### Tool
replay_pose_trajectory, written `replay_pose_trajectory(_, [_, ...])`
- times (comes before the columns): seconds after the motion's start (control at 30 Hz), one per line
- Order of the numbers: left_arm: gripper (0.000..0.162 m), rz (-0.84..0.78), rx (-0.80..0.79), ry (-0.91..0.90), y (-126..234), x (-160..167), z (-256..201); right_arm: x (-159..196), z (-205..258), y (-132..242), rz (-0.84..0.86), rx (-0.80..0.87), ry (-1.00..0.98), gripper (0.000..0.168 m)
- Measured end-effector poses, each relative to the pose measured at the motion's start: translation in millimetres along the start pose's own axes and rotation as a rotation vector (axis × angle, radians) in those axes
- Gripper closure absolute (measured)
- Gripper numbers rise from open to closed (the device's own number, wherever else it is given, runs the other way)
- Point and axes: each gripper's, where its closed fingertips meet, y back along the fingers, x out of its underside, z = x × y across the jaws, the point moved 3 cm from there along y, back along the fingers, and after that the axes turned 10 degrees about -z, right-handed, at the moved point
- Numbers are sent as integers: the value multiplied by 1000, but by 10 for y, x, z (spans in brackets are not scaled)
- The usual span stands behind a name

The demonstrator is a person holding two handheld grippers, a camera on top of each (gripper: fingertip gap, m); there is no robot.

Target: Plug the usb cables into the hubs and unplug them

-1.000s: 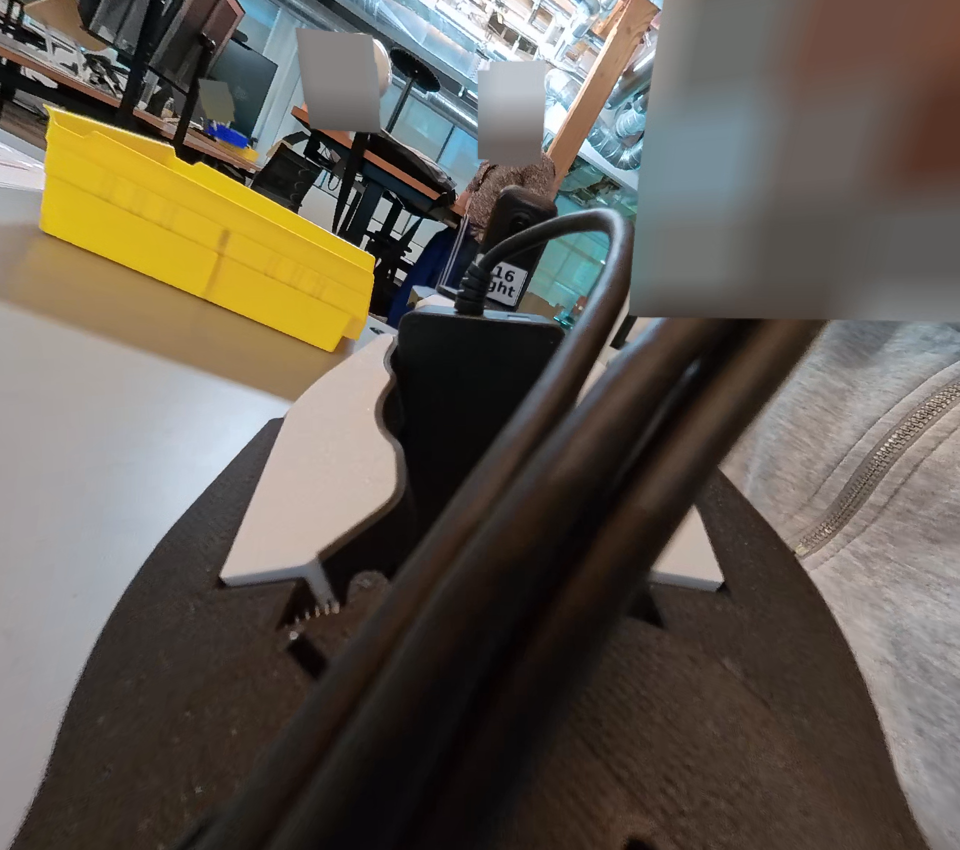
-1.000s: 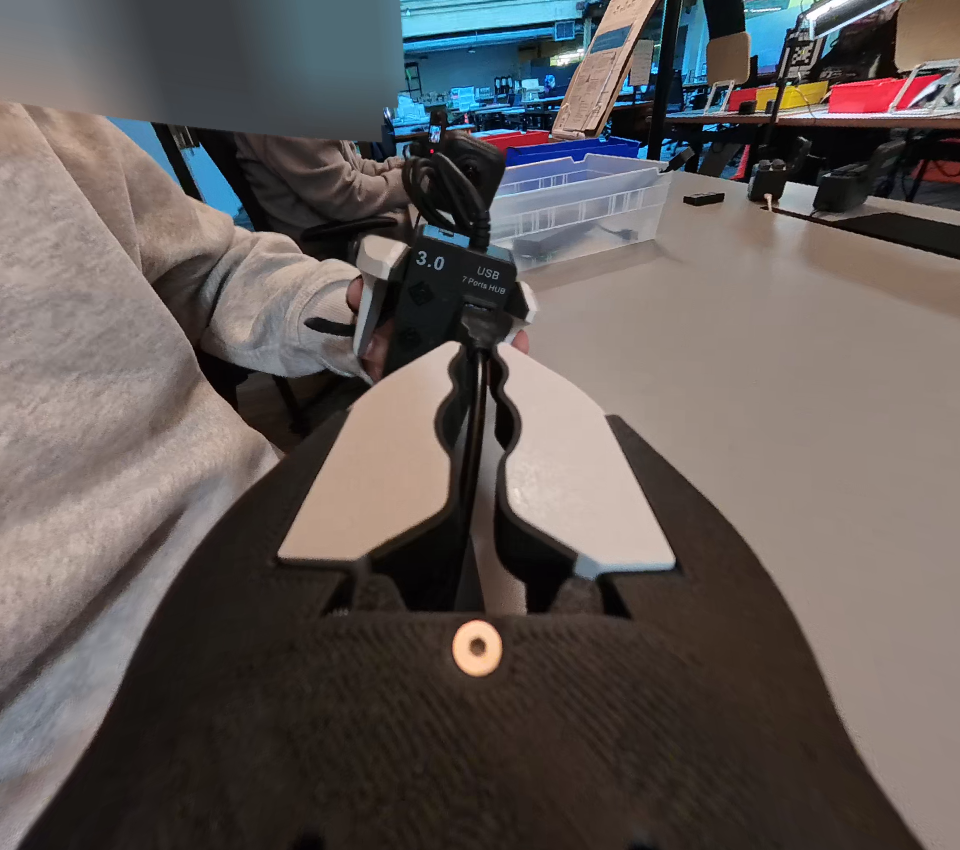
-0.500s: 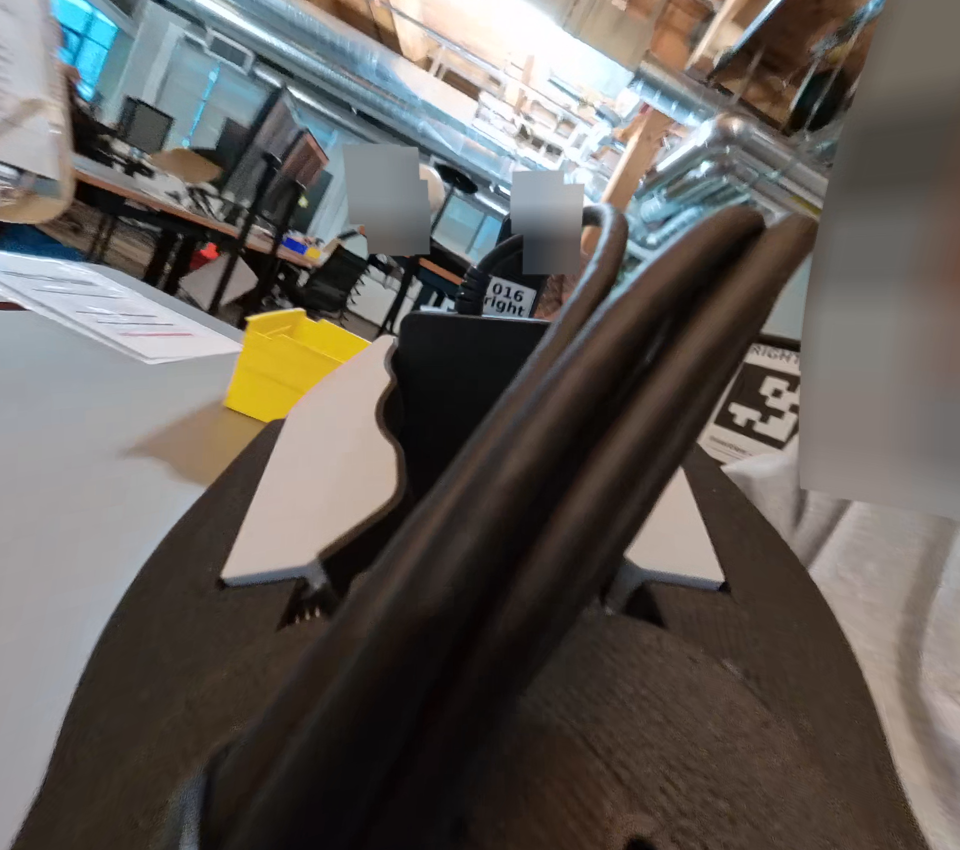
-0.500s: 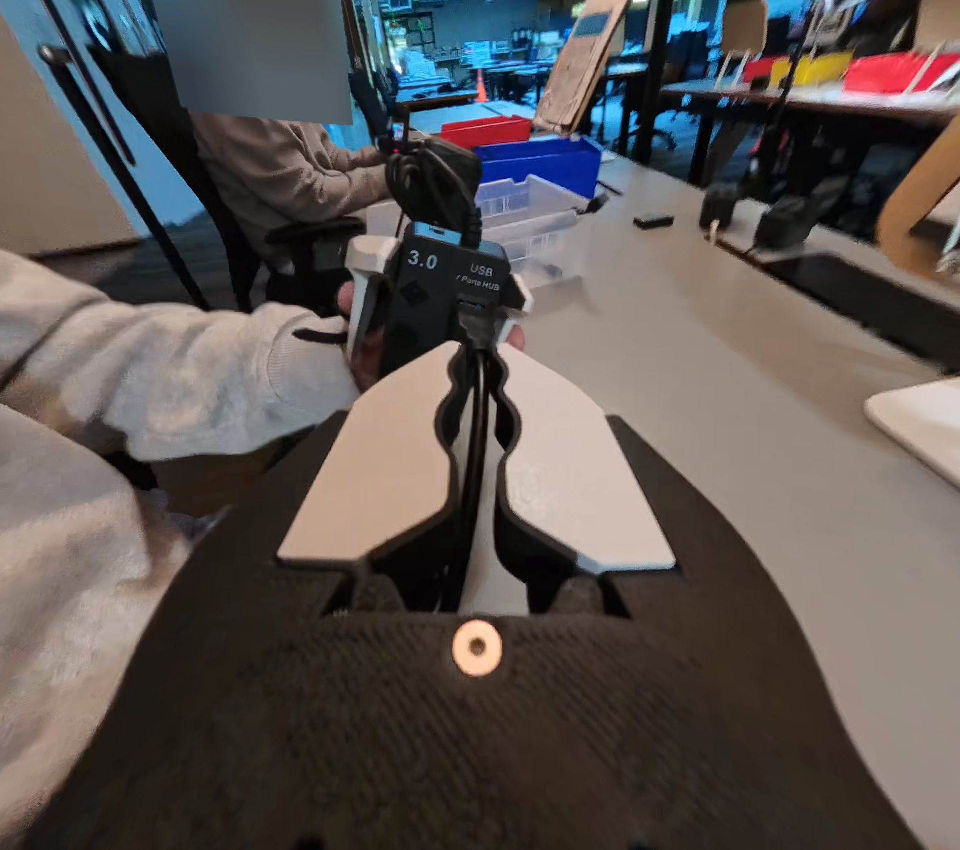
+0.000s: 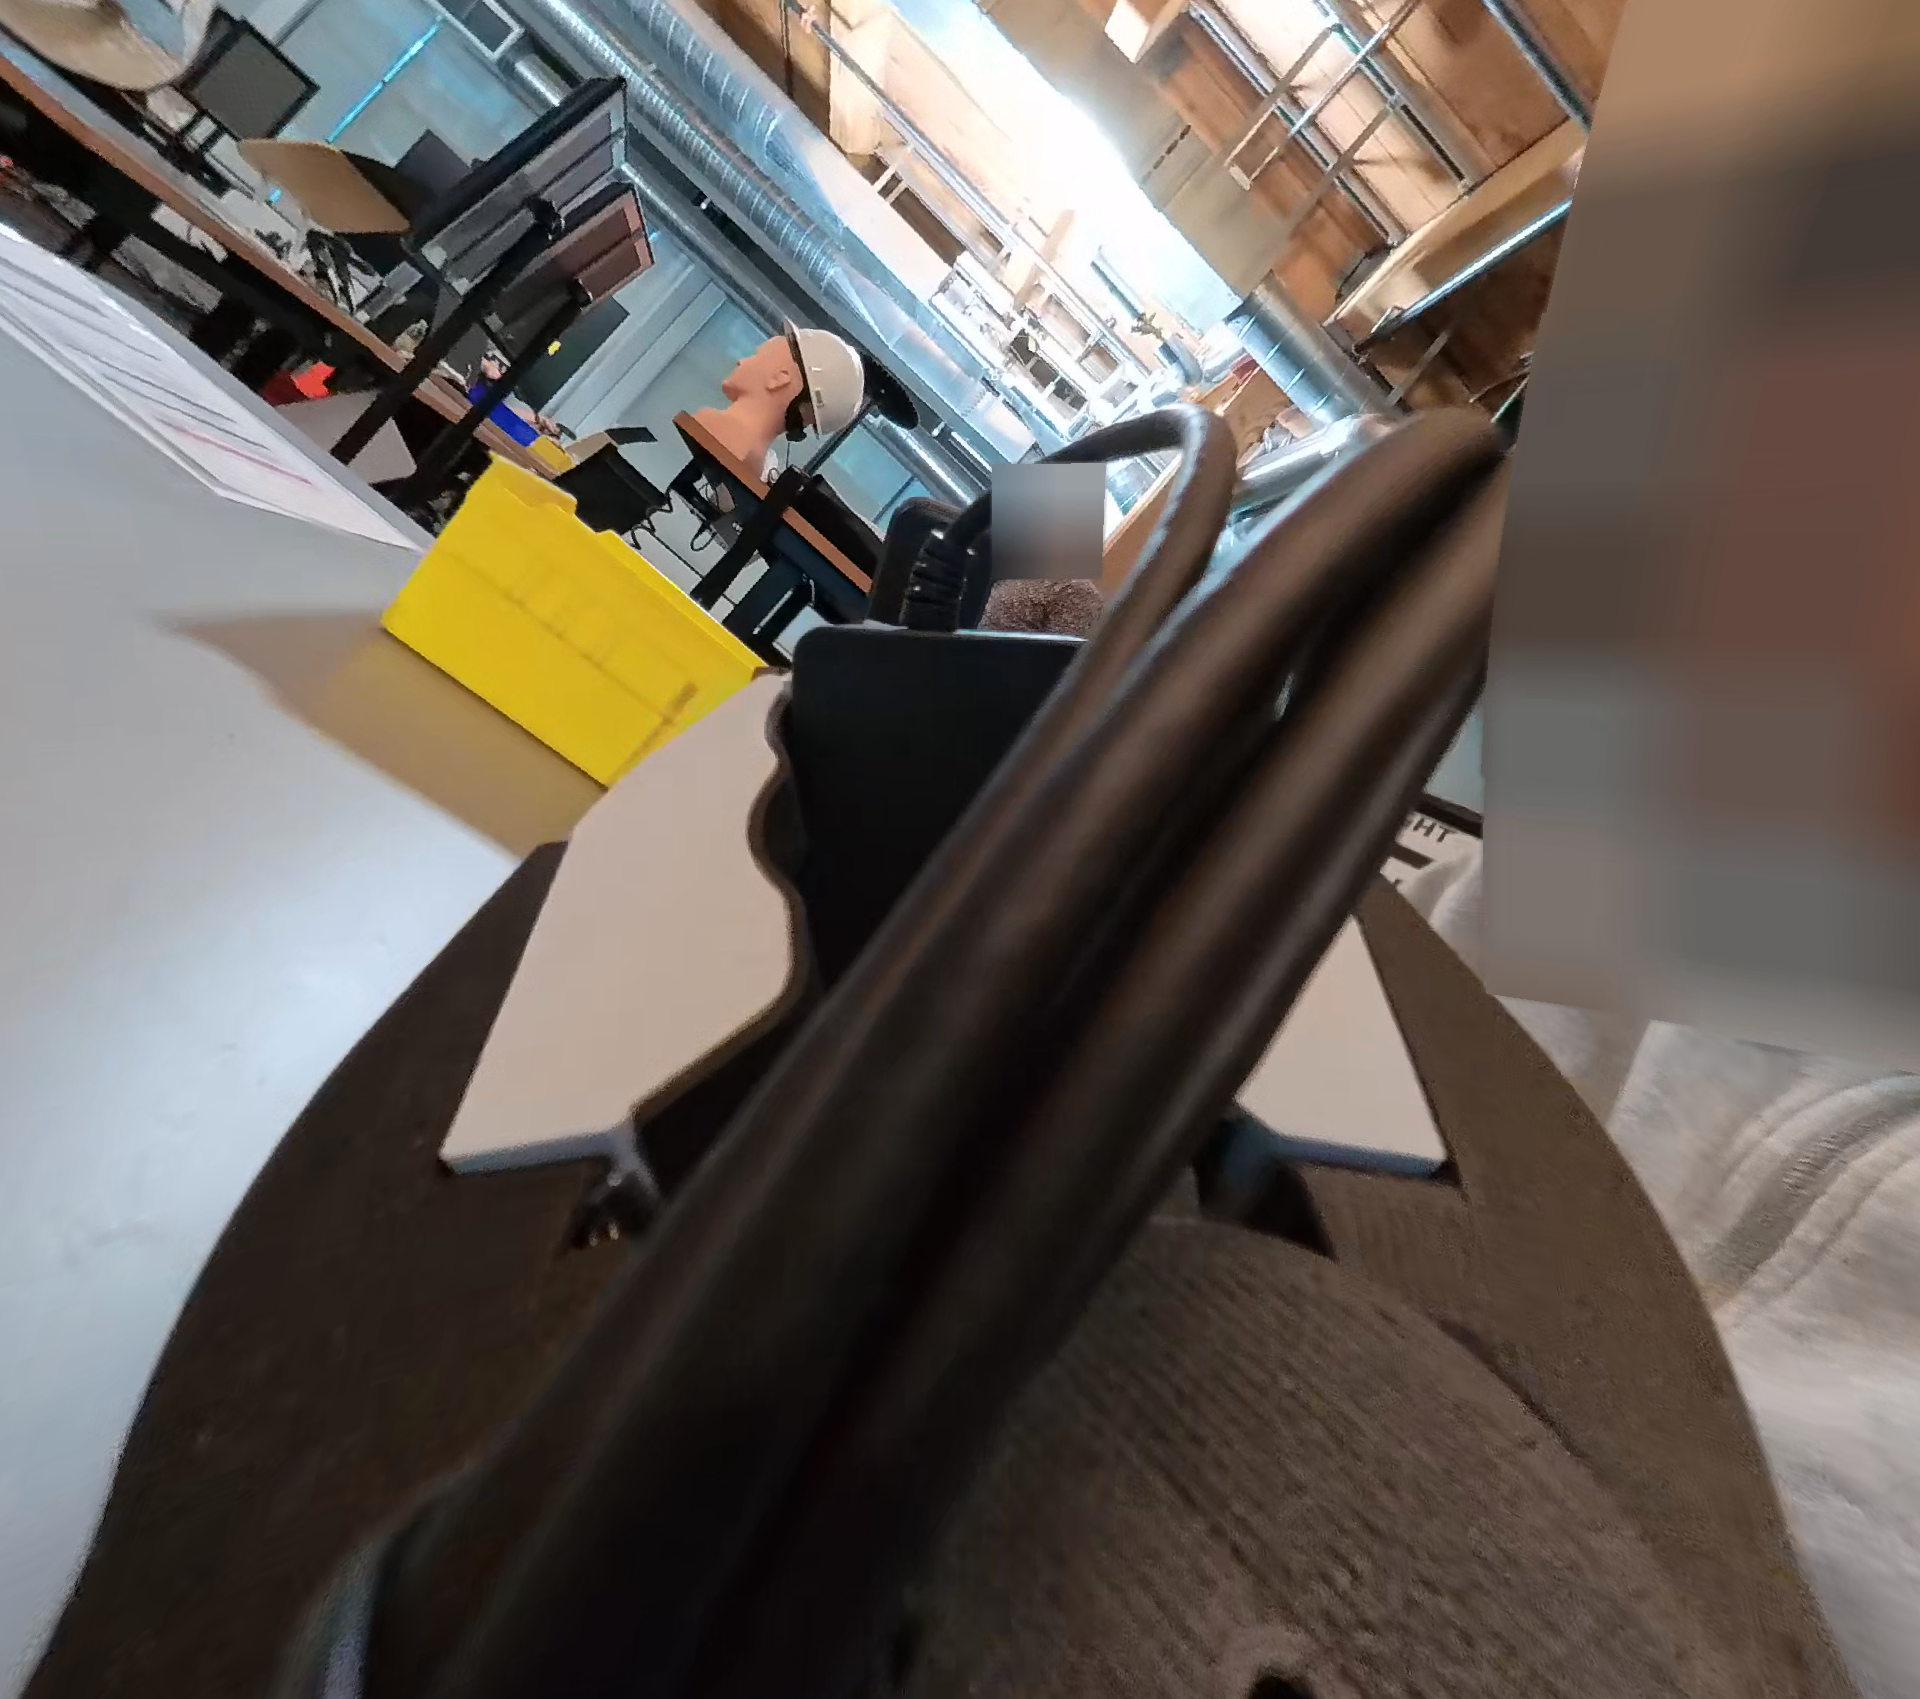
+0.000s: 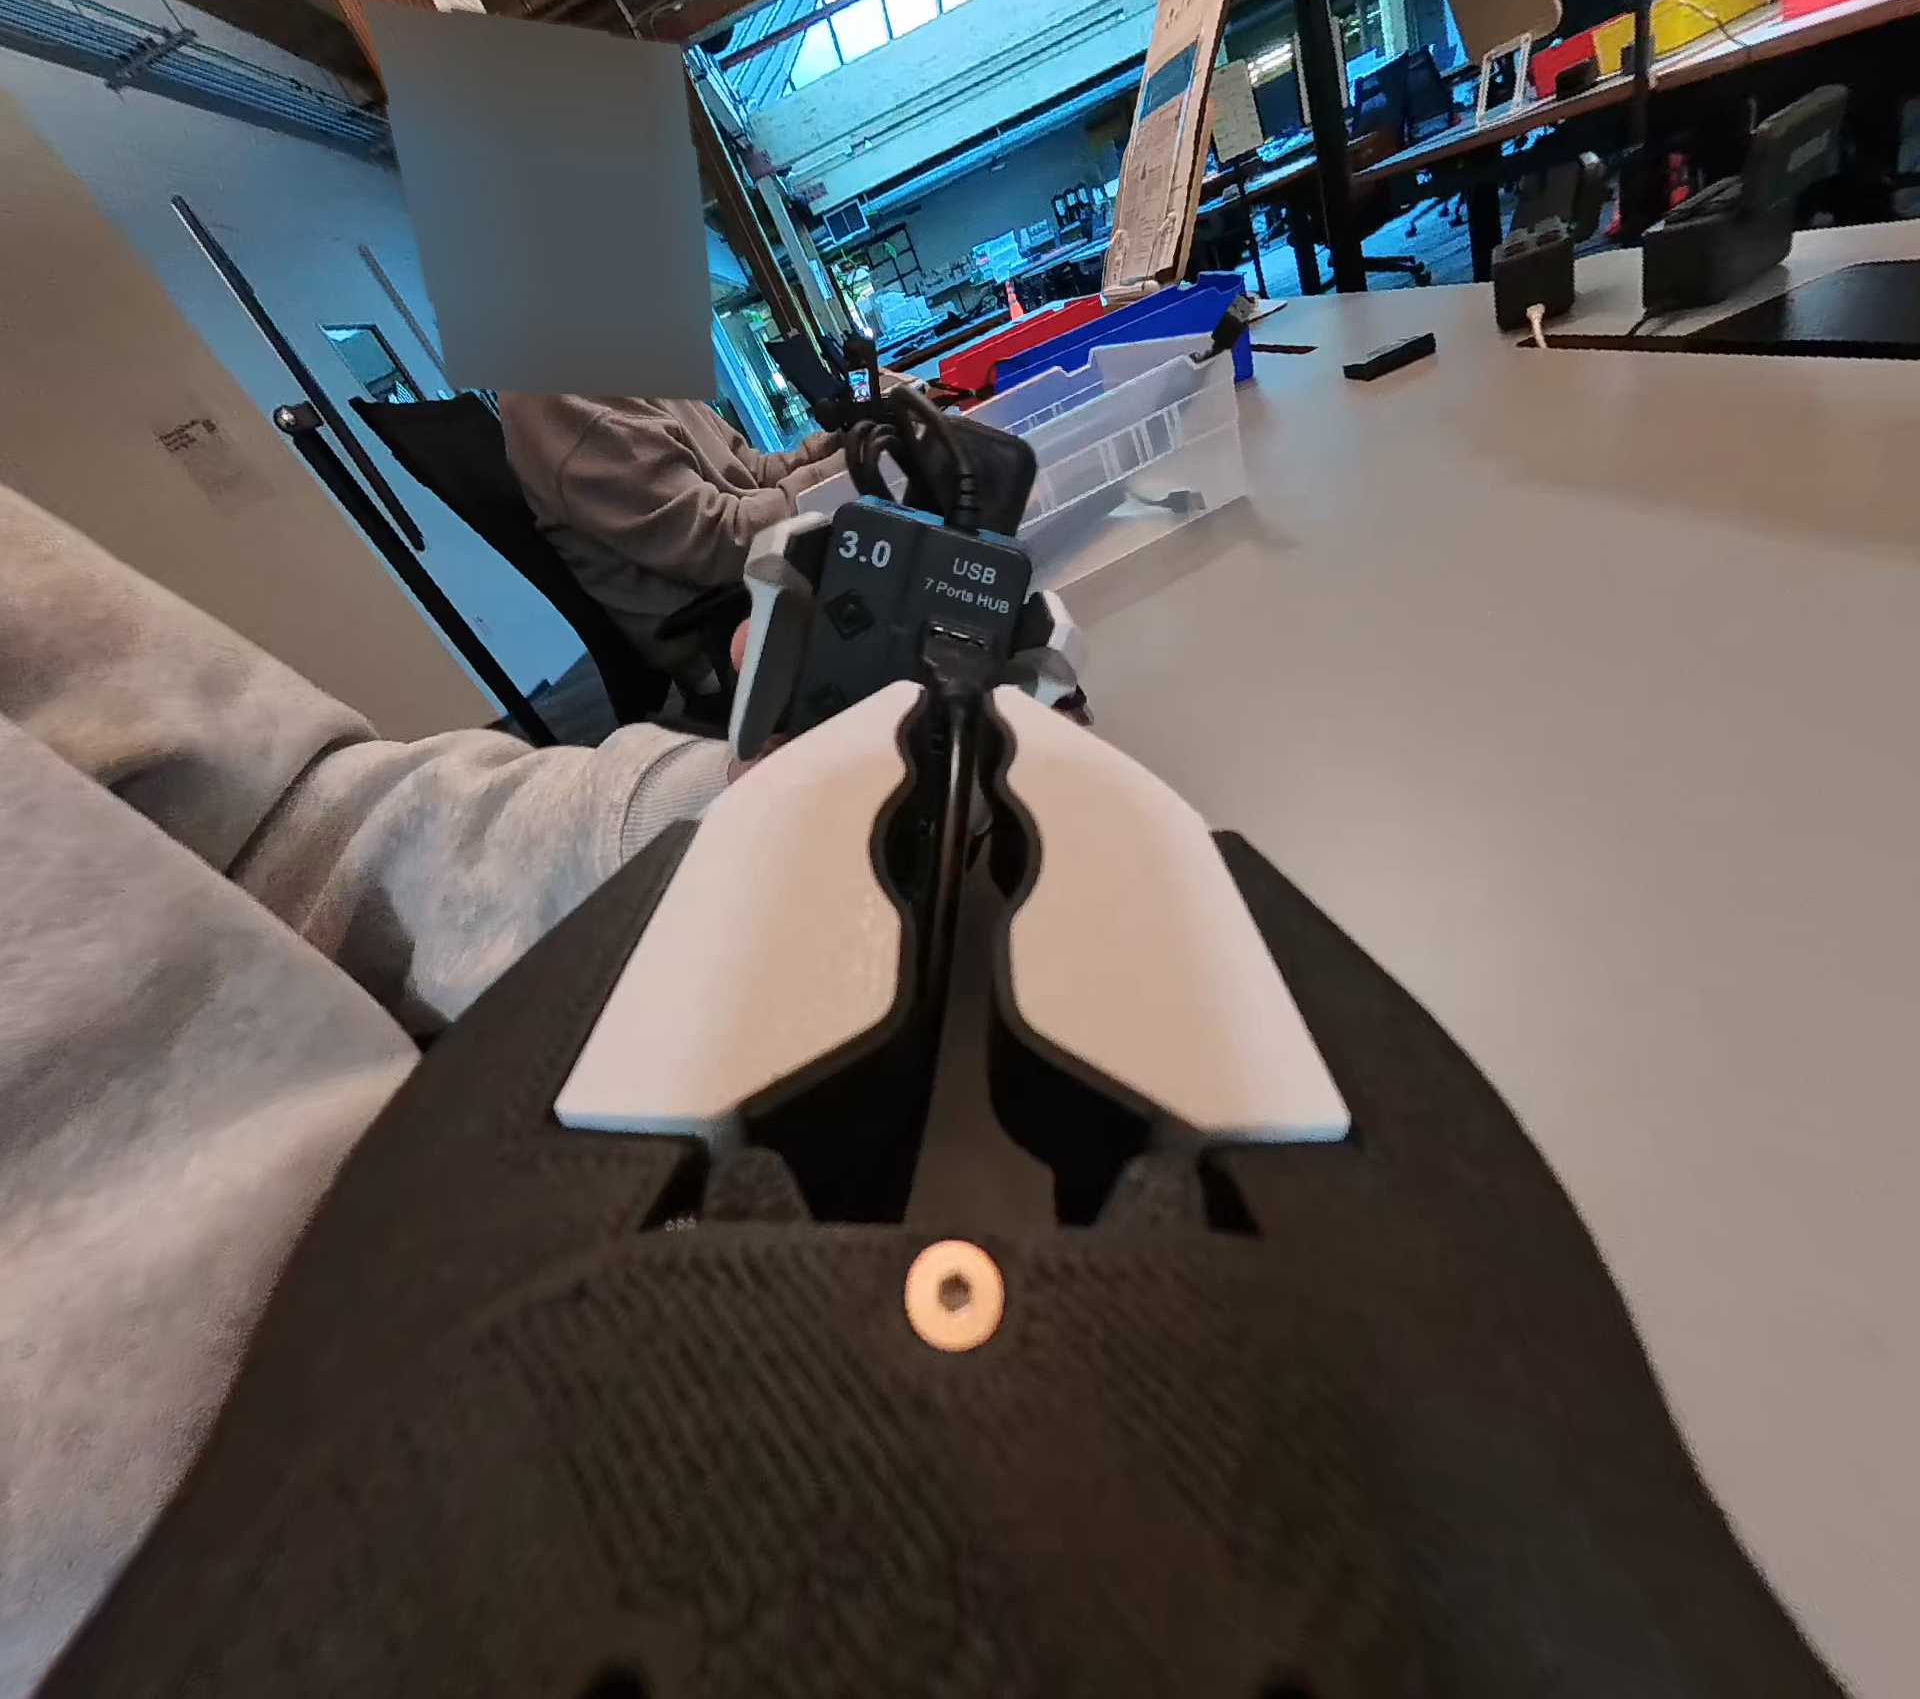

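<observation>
My left gripper (image 5: 935,776) is shut on a black USB hub (image 5: 914,745), seen edge-on between its white fingers (image 5: 665,901). Thick black cables (image 5: 1039,974) loop across that view and hide the right finger's tip. In the right wrist view the hub (image 6: 873,610) stands upright in the left gripper's fingers (image 6: 769,662), held above the grey table (image 6: 1507,714). My right gripper (image 6: 951,704) is shut on a thin black USB cable (image 6: 951,818). Its plug (image 6: 956,662) sits at a port on the hub's face. I cannot tell how deep it is.
A yellow bin (image 5: 561,652) and a paper sheet (image 5: 156,402) lie on the table. A clear bin (image 6: 1132,444), a blue bin (image 6: 1143,319) and black devices (image 6: 1714,247) stand farther off. A seated person (image 6: 644,486) is behind the hub. A grey sleeve (image 6: 260,870) is at my left. My left and right fingertips are right by each other.
Both grippers have swung together with the hub and cable still held. The left view has tilted up toward the ceiling. The right view has turned, and the plug stays at the hub's port.
</observation>
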Motion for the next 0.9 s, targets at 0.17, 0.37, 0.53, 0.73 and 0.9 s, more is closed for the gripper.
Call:
replay_pose_trajectory(0.17, [105,-13,-13,80,-19,-3,75,23,-68,35,-32,-6,-55,160])
replay_pose_trajectory(0.37, [104,-28,-21,116,-104,-143,194,-74,-233,3,-66,-4,-131,160])
replay_pose_trajectory(0.53, [102,16,13,53,-216,-380,237,-273,-381,-123,-71,-55,-123,161])
replay_pose_trajectory(0.73, [104,7,18,63,-166,-416,303,-234,-440,-173,-88,-34,-146,161])
replay_pose_trajectory(0.9, [105,33,-5,67,-166,-343,361,-167,-453,-105,-62,24,-138,161])
